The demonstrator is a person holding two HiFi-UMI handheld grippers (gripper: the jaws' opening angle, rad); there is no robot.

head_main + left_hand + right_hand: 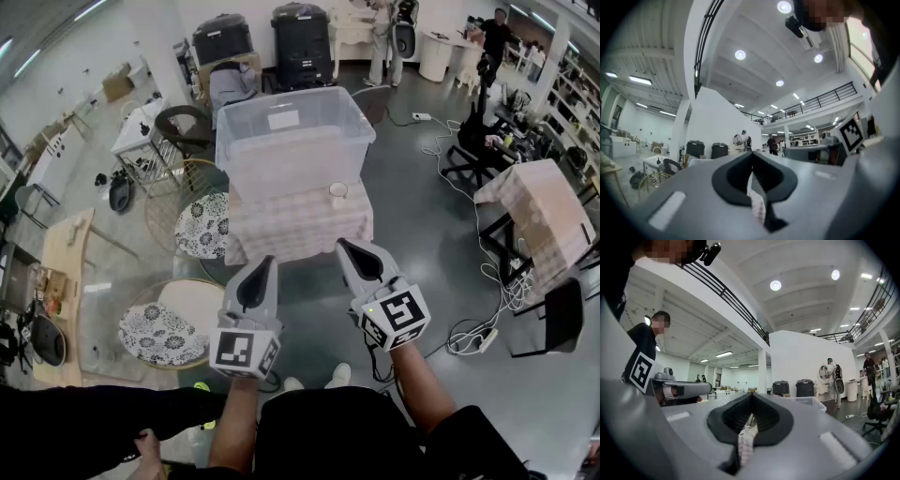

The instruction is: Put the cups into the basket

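With my left claw (266, 264) and right claw (345, 245) closed and empty, I could topple the cup (338, 194) near the table's (291, 228) right edge.

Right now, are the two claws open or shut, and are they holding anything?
Left claw: closed, holding nothing.
Right claw: closed, holding nothing.
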